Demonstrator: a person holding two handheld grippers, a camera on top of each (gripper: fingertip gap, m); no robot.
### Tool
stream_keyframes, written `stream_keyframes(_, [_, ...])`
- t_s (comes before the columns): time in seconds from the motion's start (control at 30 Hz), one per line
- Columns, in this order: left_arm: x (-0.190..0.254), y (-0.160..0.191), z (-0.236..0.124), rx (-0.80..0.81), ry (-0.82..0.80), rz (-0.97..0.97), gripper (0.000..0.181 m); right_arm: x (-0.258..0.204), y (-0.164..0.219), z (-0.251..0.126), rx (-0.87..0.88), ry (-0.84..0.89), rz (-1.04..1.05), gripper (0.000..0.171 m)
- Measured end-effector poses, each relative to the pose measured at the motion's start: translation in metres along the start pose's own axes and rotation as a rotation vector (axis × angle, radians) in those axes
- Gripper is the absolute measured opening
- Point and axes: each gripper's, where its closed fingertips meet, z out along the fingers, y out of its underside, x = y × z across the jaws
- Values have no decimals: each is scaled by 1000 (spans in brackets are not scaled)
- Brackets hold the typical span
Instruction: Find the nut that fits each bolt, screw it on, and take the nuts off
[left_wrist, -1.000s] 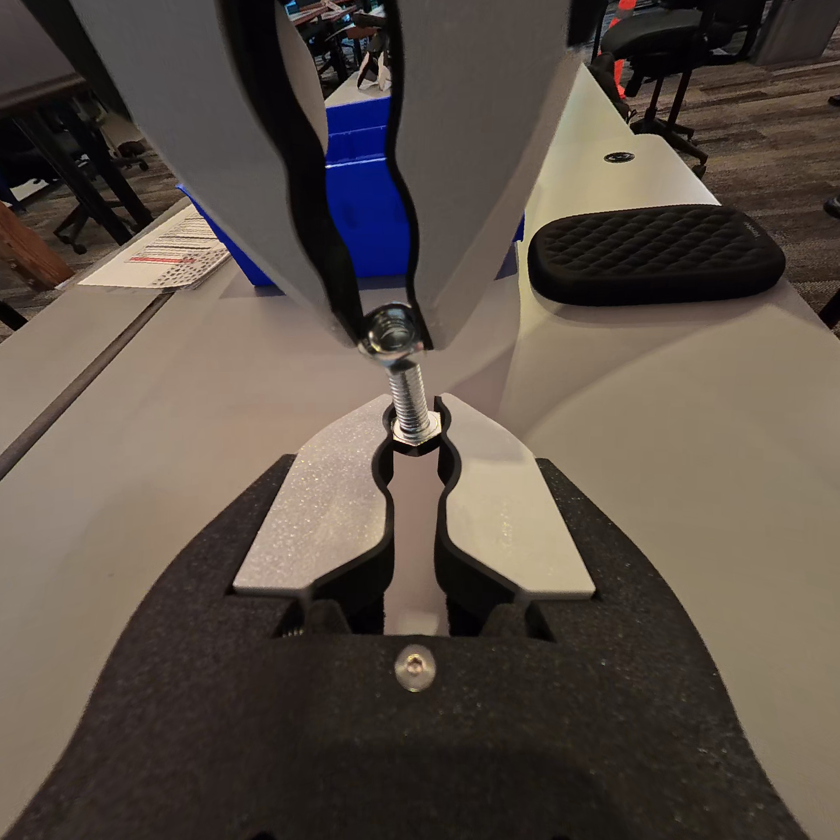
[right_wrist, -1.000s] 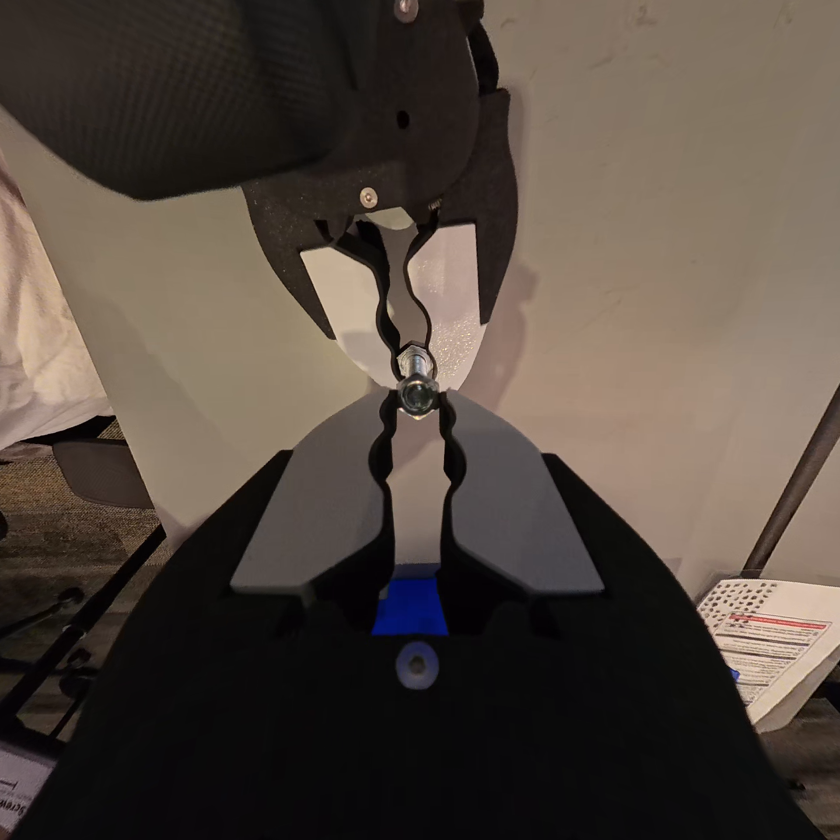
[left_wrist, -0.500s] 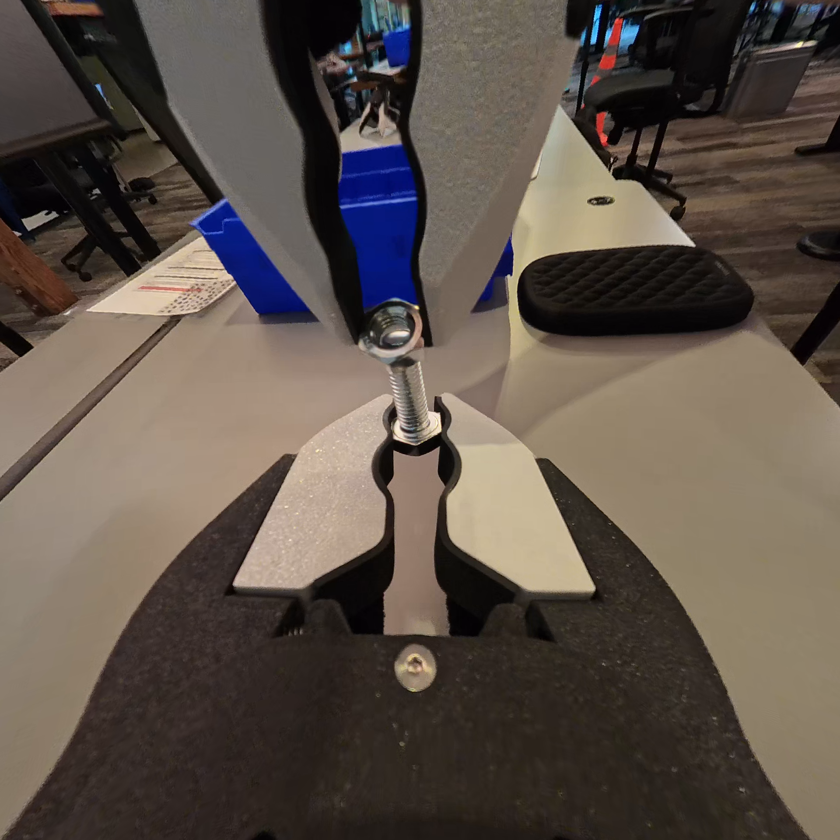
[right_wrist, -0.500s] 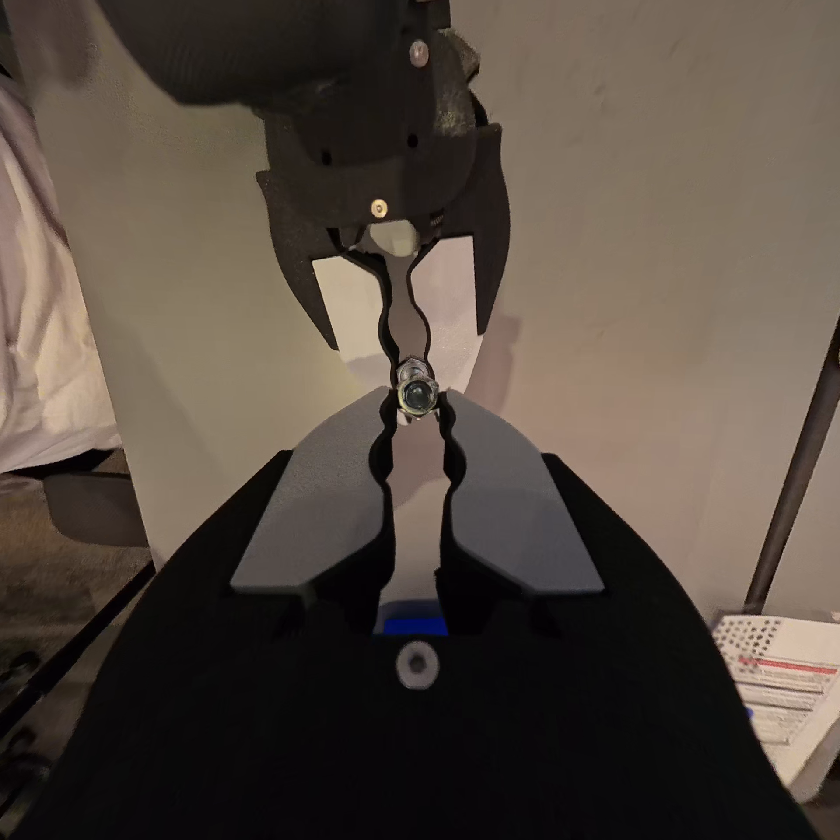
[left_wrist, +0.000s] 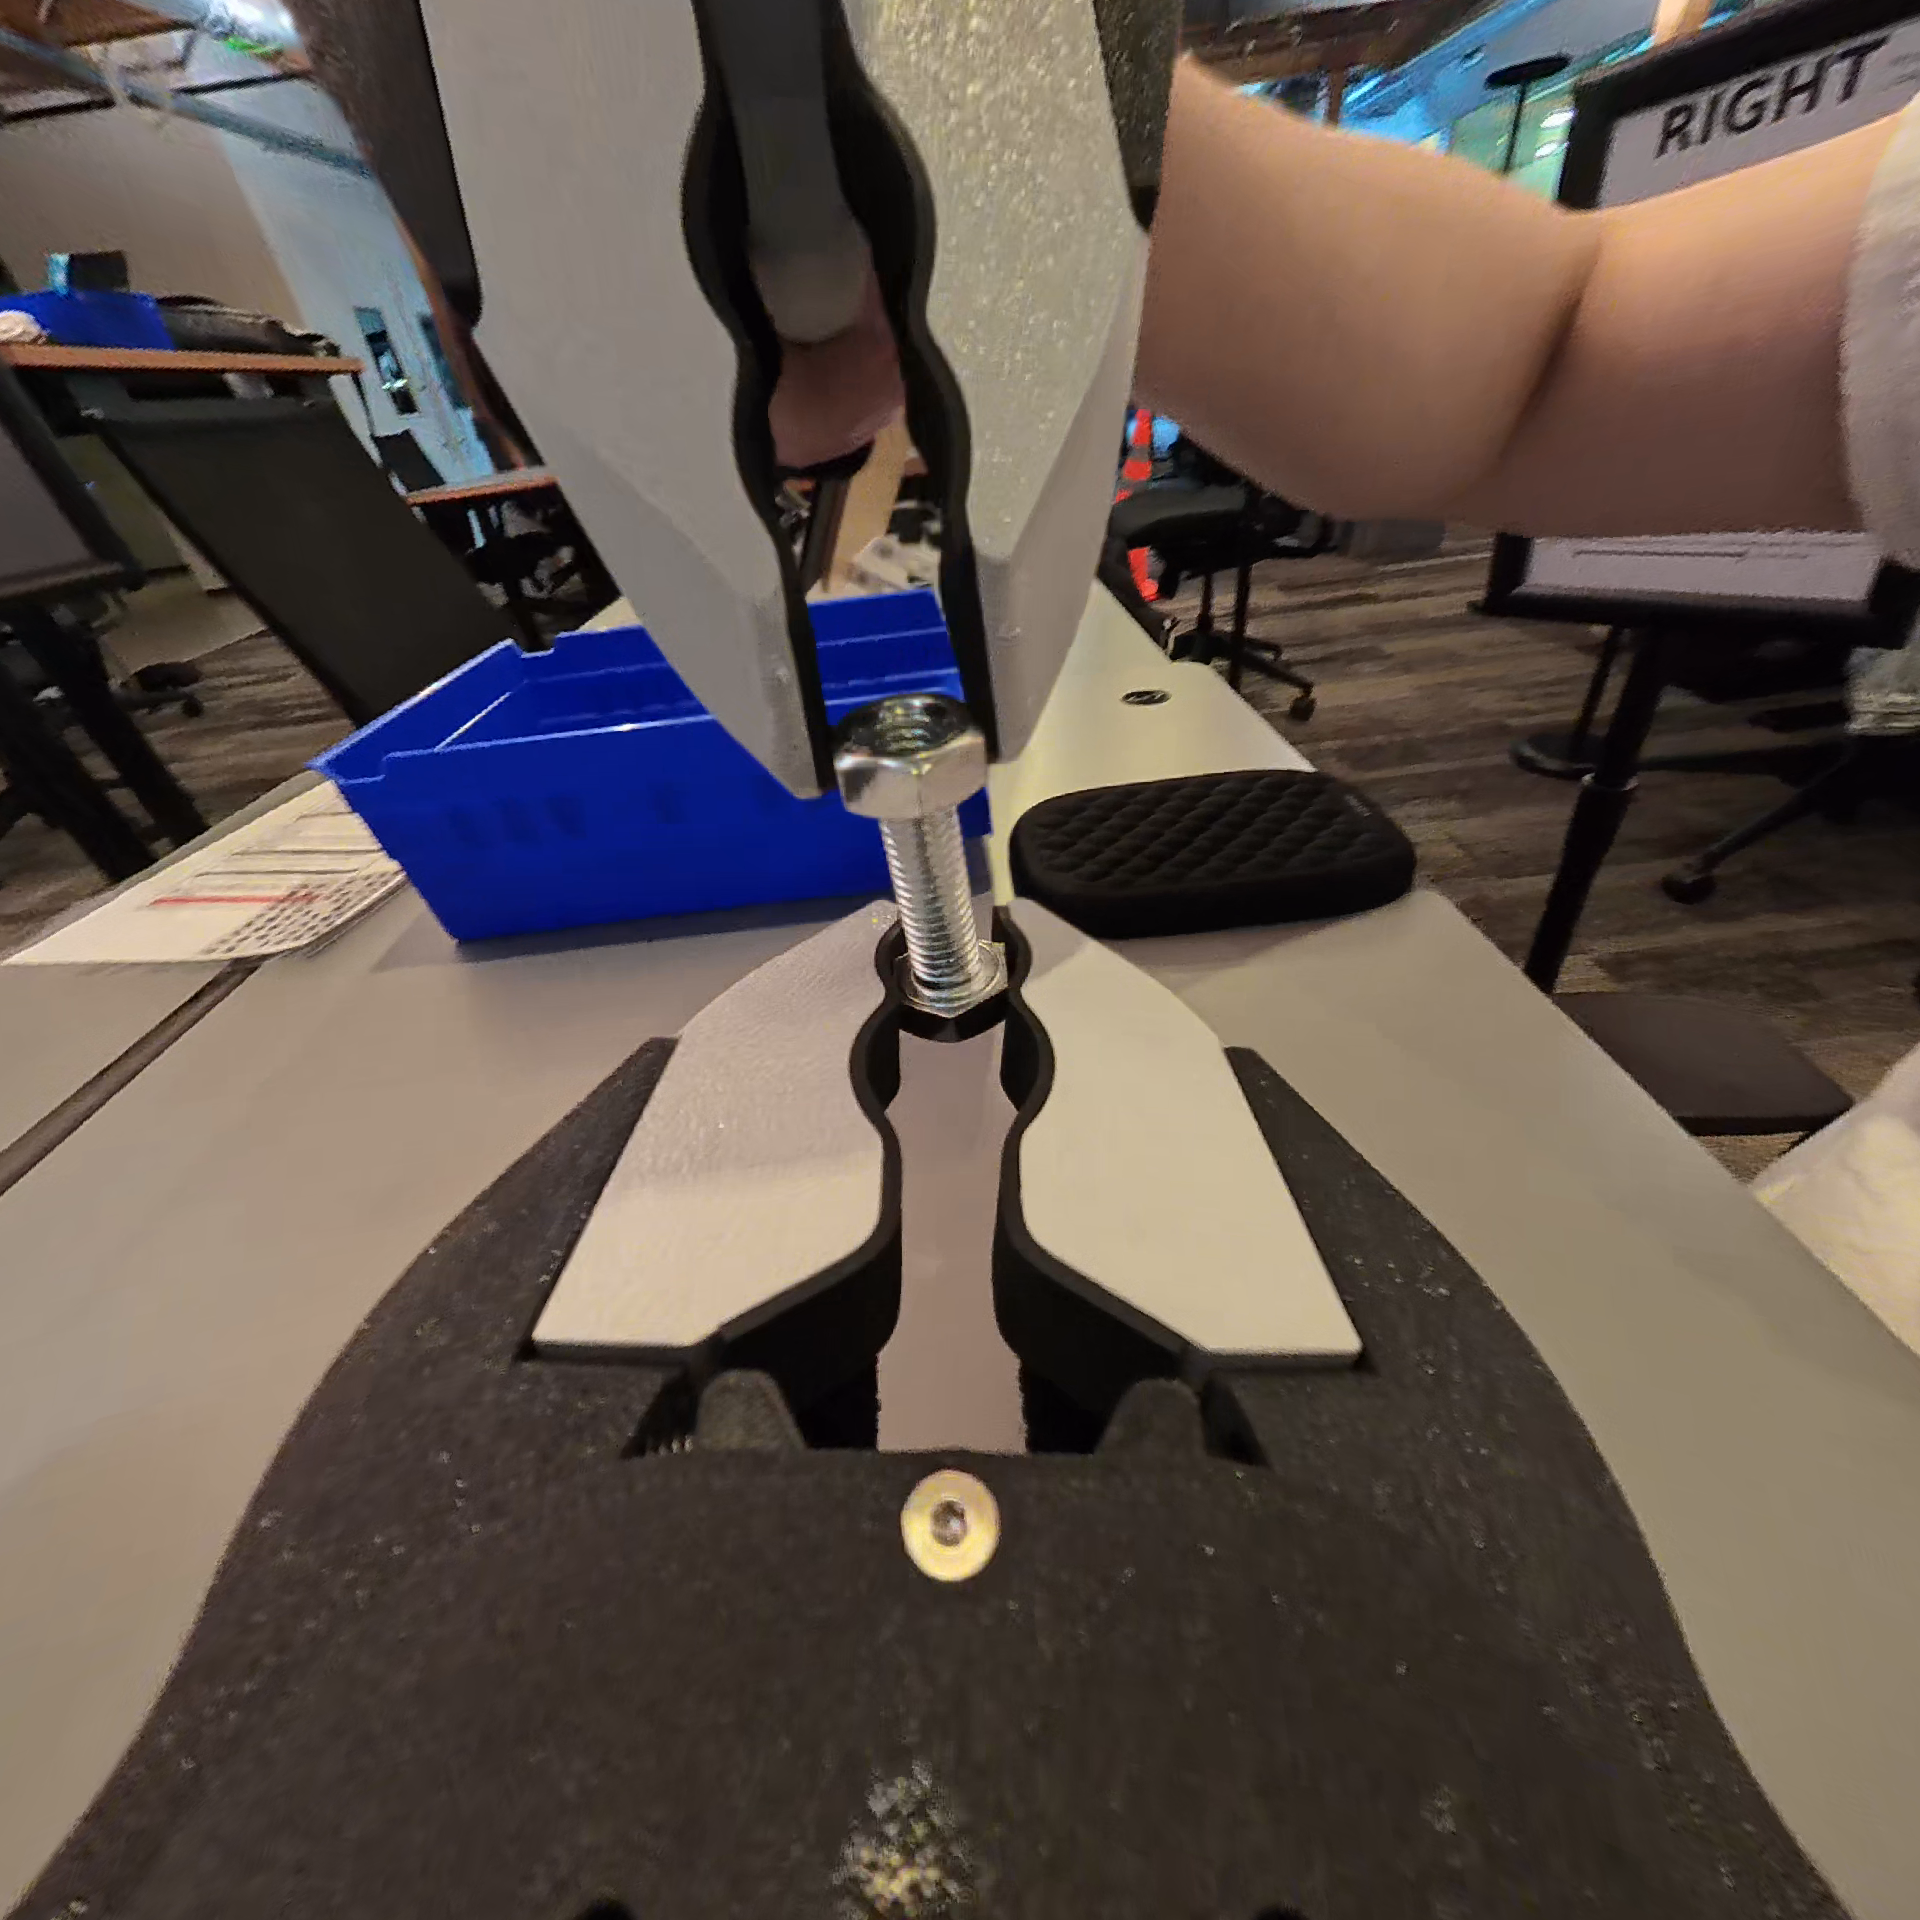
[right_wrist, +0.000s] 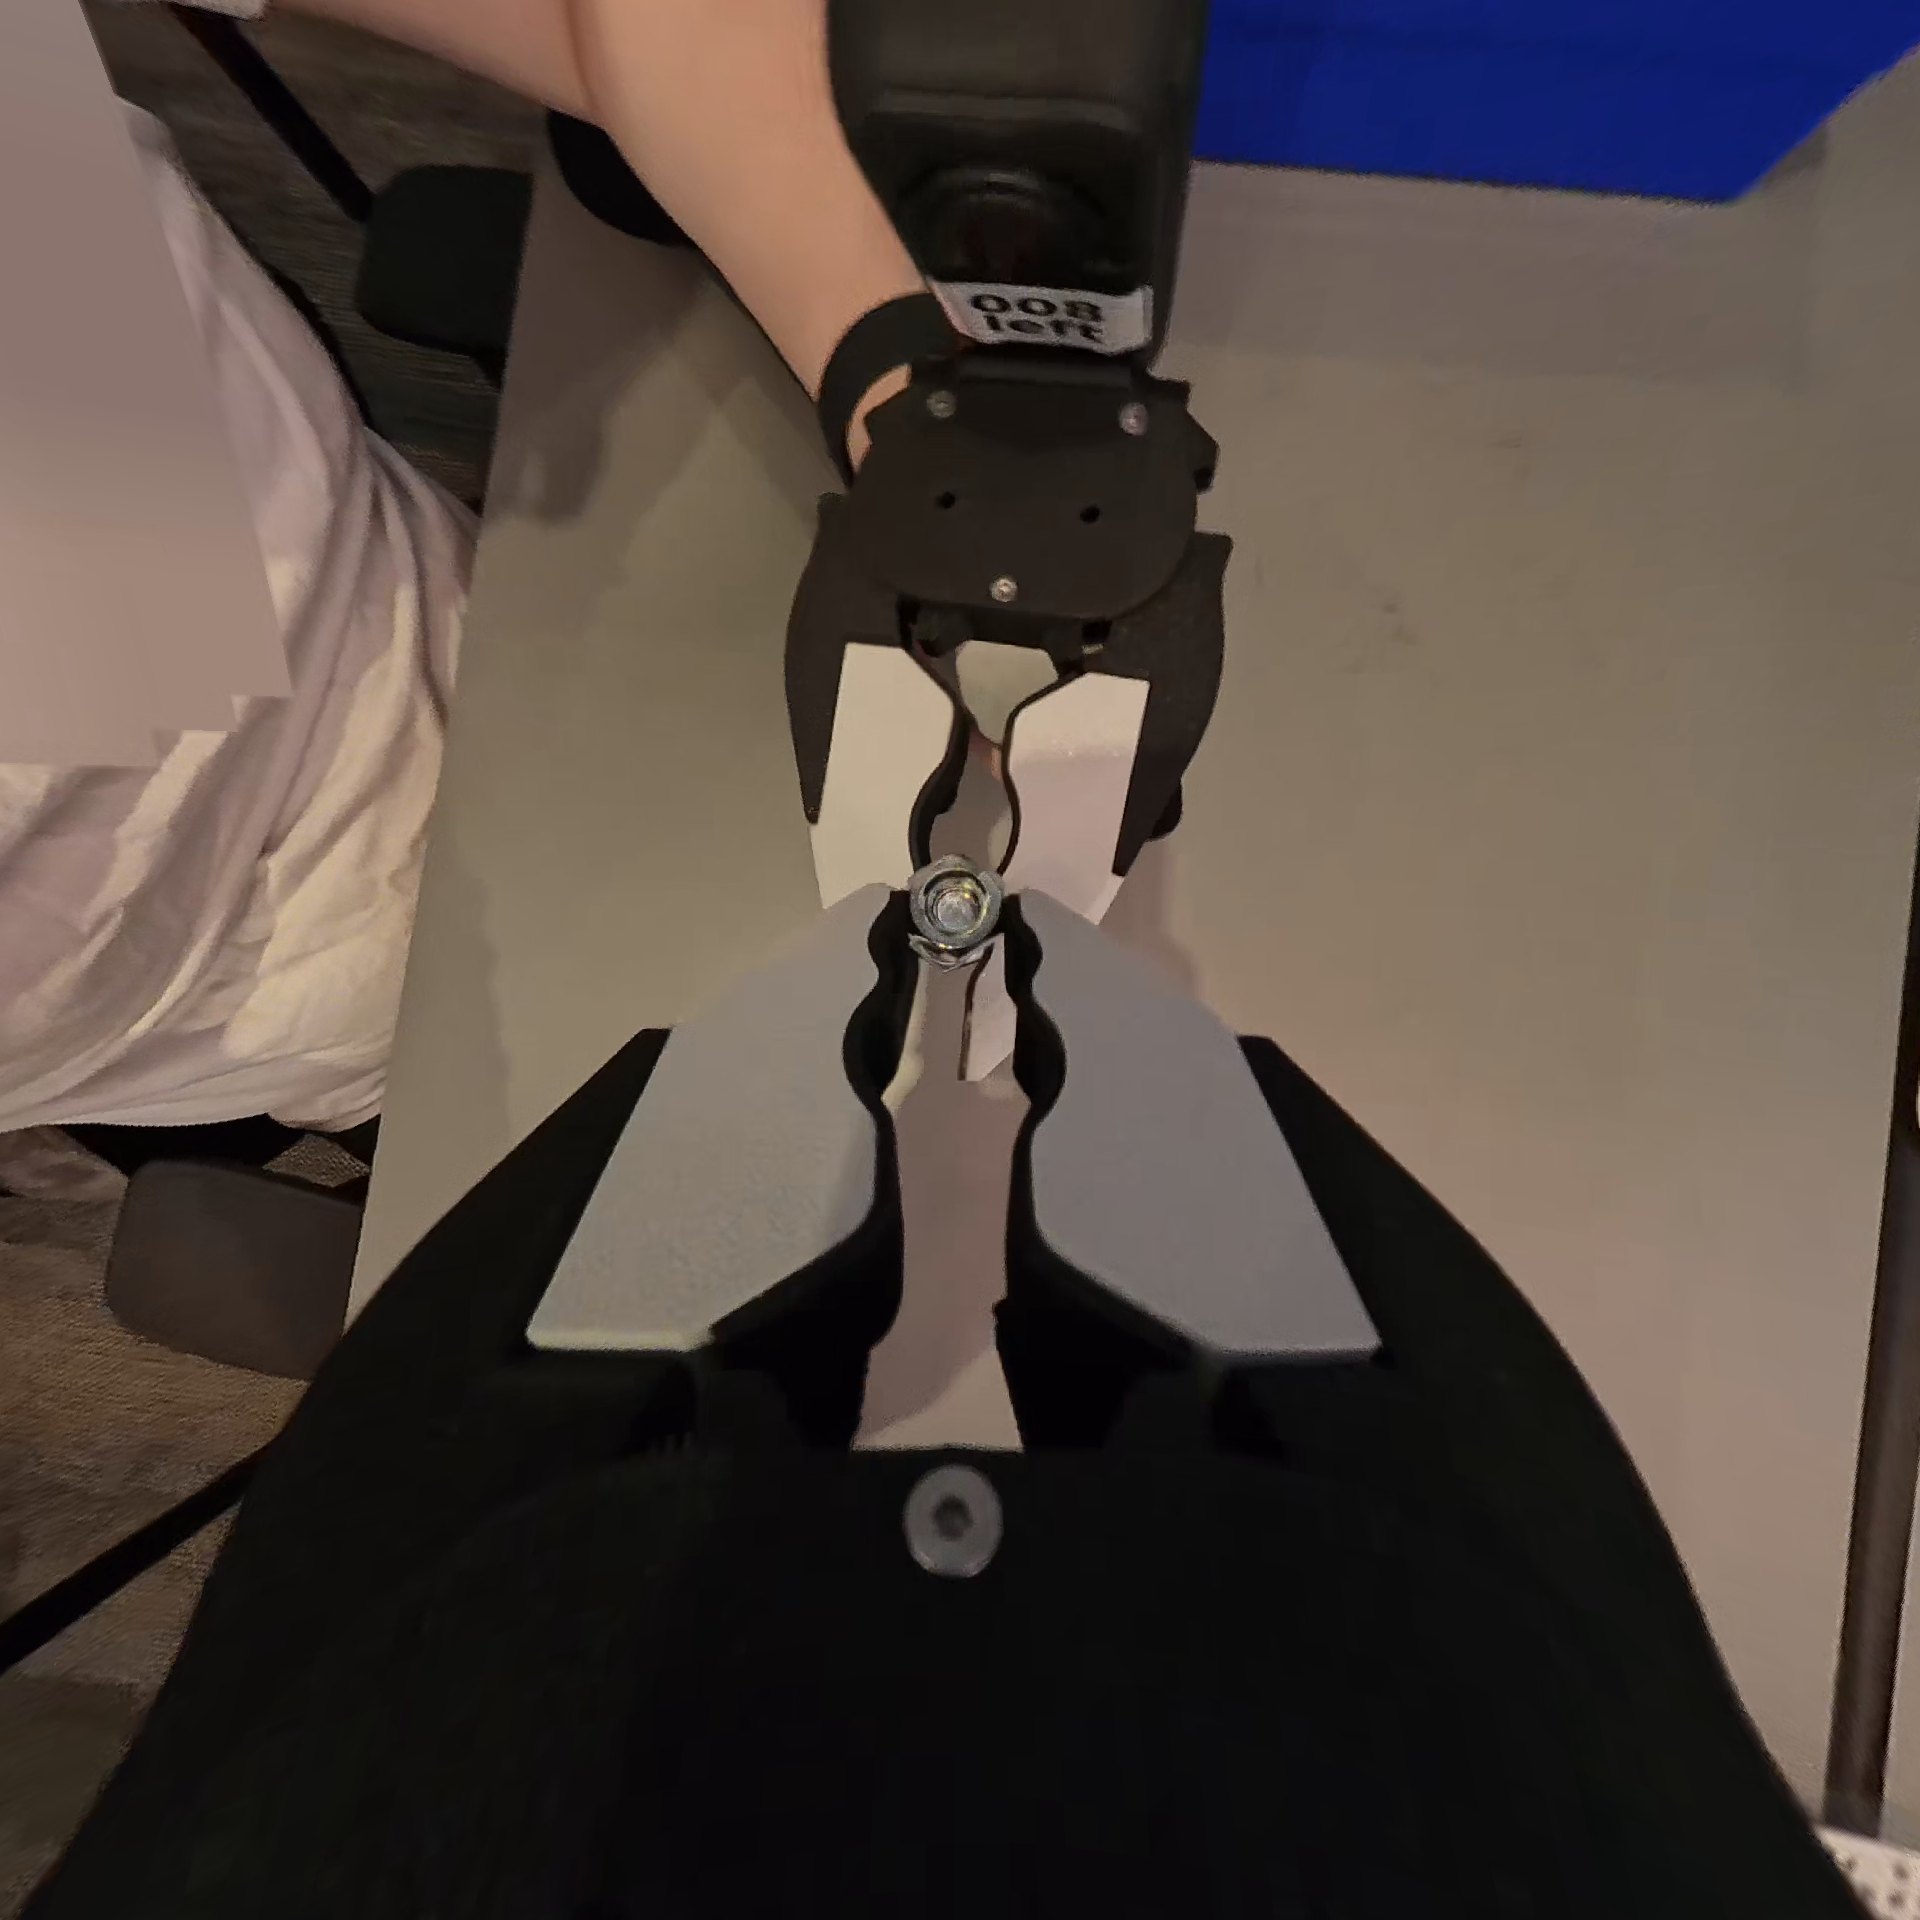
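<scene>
A silver bolt (left_wrist: 935, 883) stands upright between my two grippers above the grey table (left_wrist: 312, 1143). My left gripper (left_wrist: 951, 992) is shut on the bolt's hex head at the bottom. My right gripper (left_wrist: 906, 748) comes down from above and is shut on a silver nut (left_wrist: 909, 753) at the top end of the thread. In the right wrist view I look along the bolt: the nut (right_wrist: 954, 906) sits between my right gripper's tips (right_wrist: 954, 920), with the bolt's end in its hole. The left gripper (right_wrist: 961, 868) is just beyond it.
A blue bin (left_wrist: 644, 790) stands behind the bolt, with a black quilted pad (left_wrist: 1210, 852) to its right and a printed sheet (left_wrist: 229, 894) to its left. A person's forearm (left_wrist: 1455, 343) reaches in from the right. Office chairs and stands are beyond the table. Tip to tip, the grippers are about 5 cm apart.
Both grippers have tilted and swung while still holding the bolt and nut; the right wrist view now looks straight down the bolt. More of the room and the bin shows.
</scene>
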Motion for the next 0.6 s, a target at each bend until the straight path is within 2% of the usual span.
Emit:
stream_keyframes(0.27, [21, -8, 1, 41, 92, 36, 14, -19, -6, -2, 31, -89, -79, 17])
stream_keyframes(0.6, [-15, 8, -2, -92, -105, 42, 14, 10, 5, 2, 44, 64, 194, 17])
